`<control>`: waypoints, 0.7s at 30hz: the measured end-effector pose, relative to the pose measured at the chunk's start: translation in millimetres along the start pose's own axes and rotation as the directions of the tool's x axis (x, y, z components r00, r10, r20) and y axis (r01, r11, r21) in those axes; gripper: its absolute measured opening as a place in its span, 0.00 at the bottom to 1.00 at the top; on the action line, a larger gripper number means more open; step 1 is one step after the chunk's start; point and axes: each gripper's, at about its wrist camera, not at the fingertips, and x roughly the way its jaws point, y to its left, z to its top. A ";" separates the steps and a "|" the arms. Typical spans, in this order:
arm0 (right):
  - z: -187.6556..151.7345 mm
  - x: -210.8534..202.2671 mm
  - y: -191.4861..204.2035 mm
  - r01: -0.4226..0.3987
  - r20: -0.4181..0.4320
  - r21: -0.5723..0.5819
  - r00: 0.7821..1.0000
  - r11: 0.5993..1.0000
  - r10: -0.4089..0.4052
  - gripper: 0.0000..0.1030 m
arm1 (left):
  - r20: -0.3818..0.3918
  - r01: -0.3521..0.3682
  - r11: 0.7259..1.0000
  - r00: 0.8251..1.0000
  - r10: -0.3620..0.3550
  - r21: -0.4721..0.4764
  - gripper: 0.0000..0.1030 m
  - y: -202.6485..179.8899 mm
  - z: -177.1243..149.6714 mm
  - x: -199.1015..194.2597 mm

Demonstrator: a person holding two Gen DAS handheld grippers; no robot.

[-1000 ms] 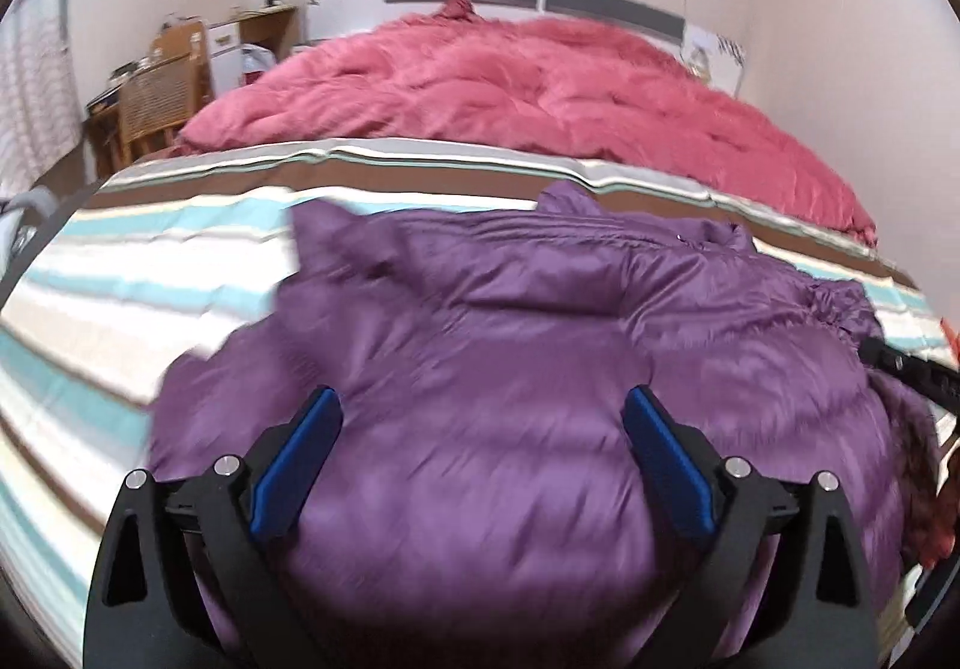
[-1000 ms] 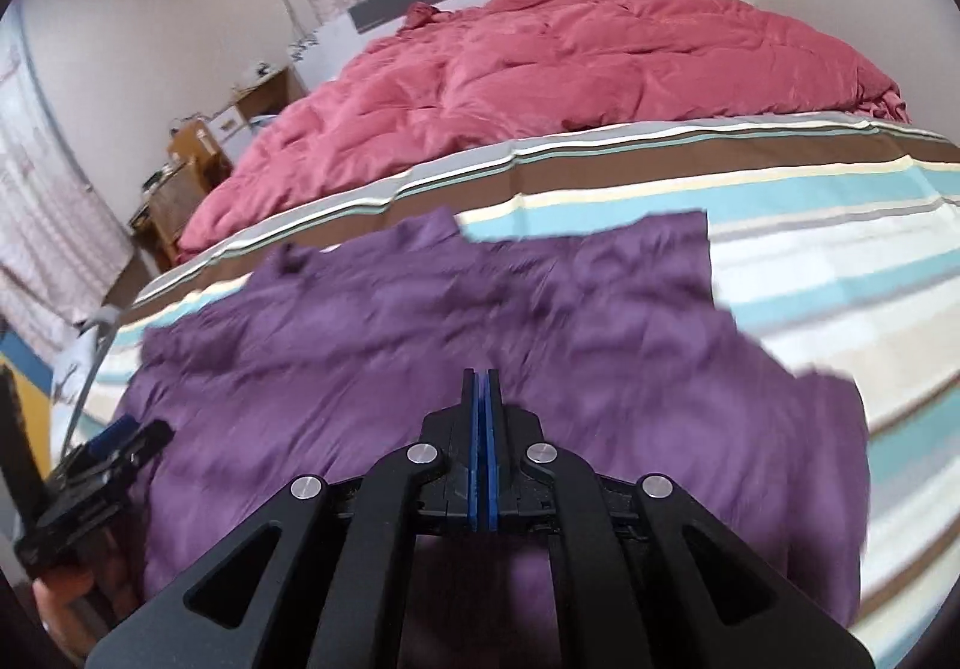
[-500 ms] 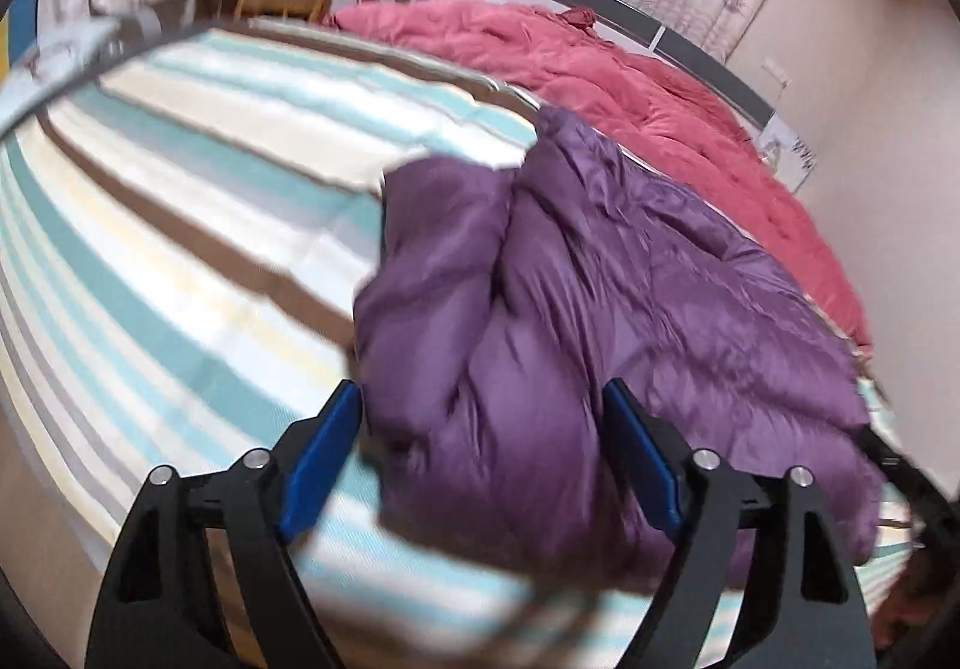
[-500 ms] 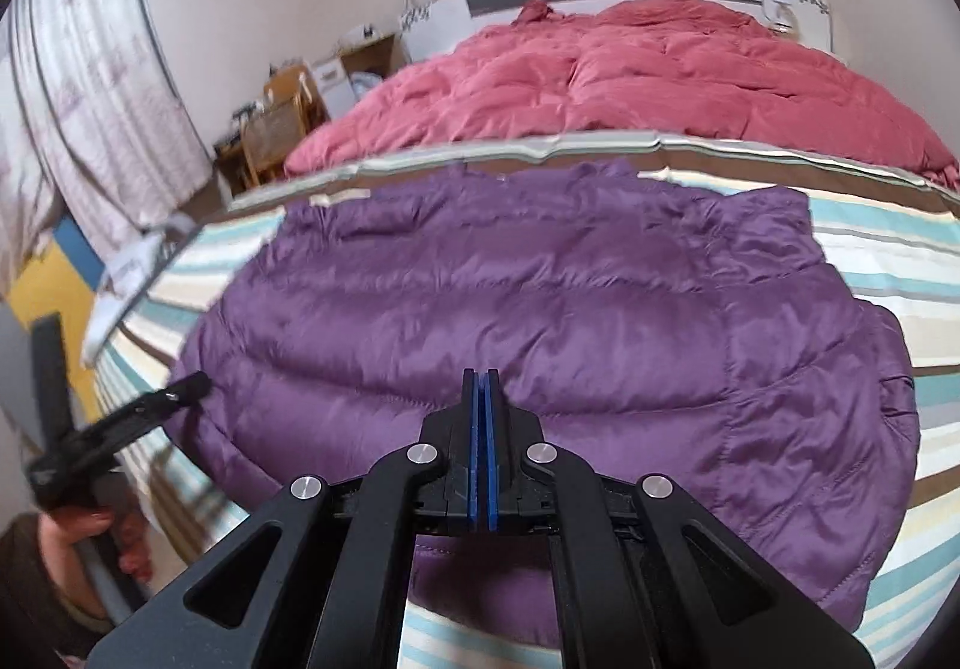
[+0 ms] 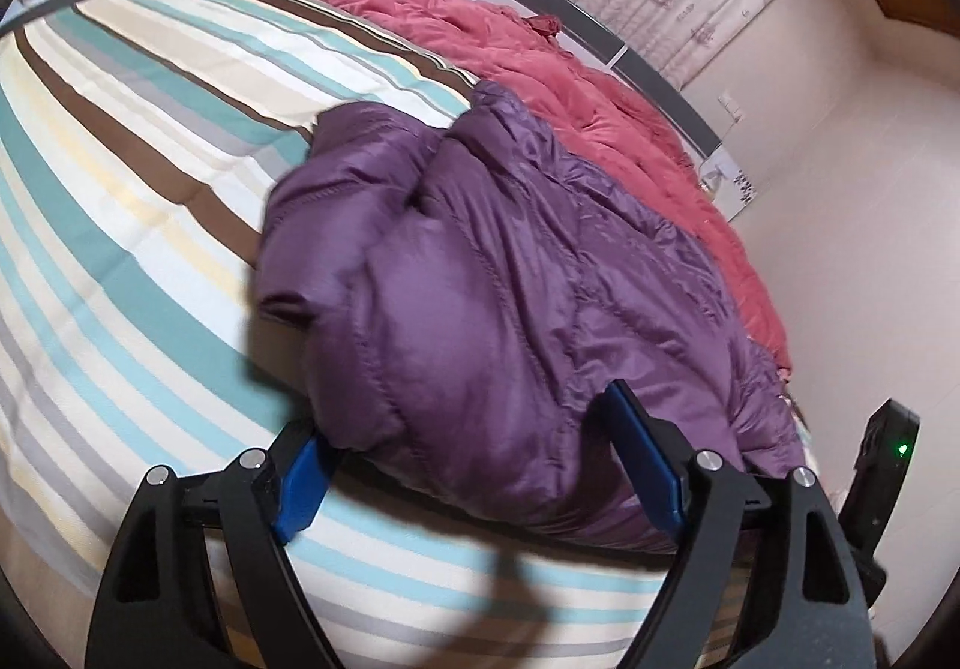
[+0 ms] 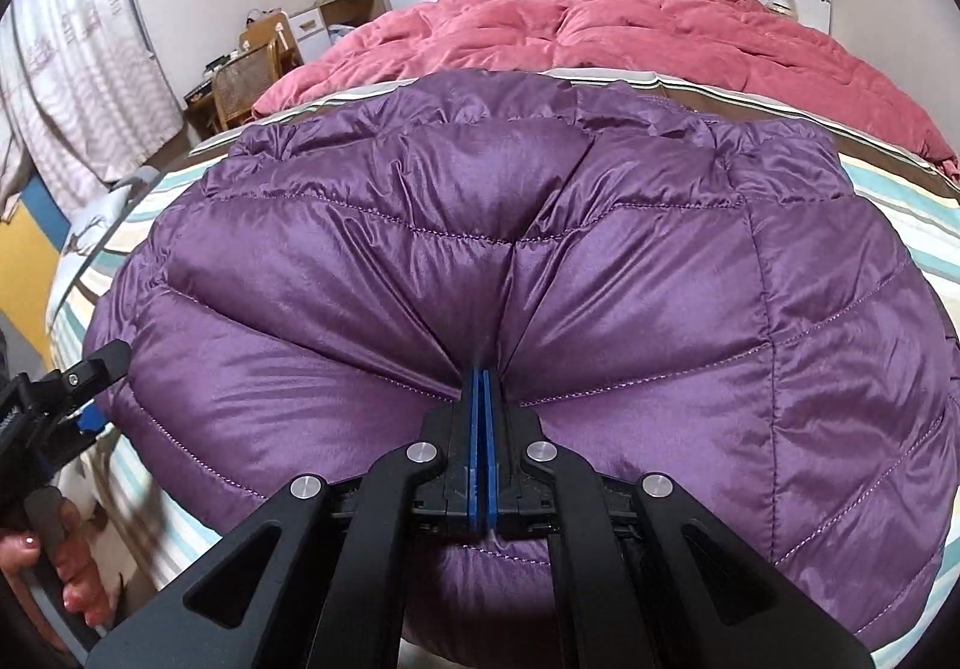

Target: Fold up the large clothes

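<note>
A: Status. The purple jacket (image 6: 540, 273) is lying puffed up on the striped bedspread (image 5: 120, 225), with the red quilt (image 6: 600, 33) behind it at 12 o'clock. The right gripper (image 6: 482, 381) is clamped shut on a pinch of the jacket's near edge; fabric is seen gathered into the pads.

B: And the left gripper (image 5: 474, 459)?

A: Its jaws are wide and opening slightly. The jacket's corner sits between them, but no squeeze is seen. One pad at 7 o'clock is half covered by fabric.

B: Risks?

A: Only a thin fold is likely held on the right. The shell looks slick, so it could be pulled free if lifted fast. If the left is closed late, a sleeve could be caught instead of the hem, and the fold would be skewed. Trapped air may make the layers spring back.

B: Blind spots?

A: How many layers are pinched cannot be told. The far sleeve and the collar are hidden under bulges. The jacket's near edge is cut off by the gripper bodies.
</note>
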 end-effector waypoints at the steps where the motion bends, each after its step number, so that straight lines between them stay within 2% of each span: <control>1: -1.9 -0.7 0.5 0.003 0.003 -0.001 1.000 1.000 -0.003 0.01 | -0.001 0.013 1.000 1.000 -0.013 -0.005 0.80 -1.7 0.6 2.3; 4: -4.3 -2.5 2.4 0.011 0.010 -0.014 1.000 1.000 -0.011 0.01 | -0.009 0.070 0.997 0.997 -0.070 -0.038 0.78 -4.4 0.4 7.9; 5: -4.7 -2.8 2.5 0.011 0.011 -0.015 1.000 1.000 -0.011 0.01 | -0.010 0.091 0.995 0.996 -0.092 -0.051 0.73 -4.5 0.4 9.6; 6: -4.7 -3.0 1.9 0.009 0.012 -0.014 1.000 1.000 -0.009 0.01 | -0.006 0.102 0.992 0.995 -0.103 -0.068 0.72 -4.8 1.1 12.5; 13: -6.0 -3.6 1.3 0.007 0.018 -0.016 1.000 1.000 -0.006 0.01 | 0.040 0.136 0.978 0.991 -0.131 -0.161 0.57 0.7 12.7 31.6; 15: -5.5 -2.9 1.7 0.008 0.020 -0.017 1.000 1.000 -0.008 0.01 | 0.047 0.136 0.975 0.990 -0.130 -0.178 0.50 2.3 16.0 37.9; 17: -5.8 -3.1 2.6 0.009 0.022 -0.019 1.000 1.000 -0.009 0.01 | 0.055 0.135 0.975 0.990 -0.127 -0.179 0.33 2.9 19.4 40.1; 21: -5.9 -2.7 2.9 0.006 0.022 -0.016 1.000 1.000 -0.006 0.01 | 0.107 0.125 0.989 0.987 -0.116 -0.078 0.22 -16.7 24.5 27.5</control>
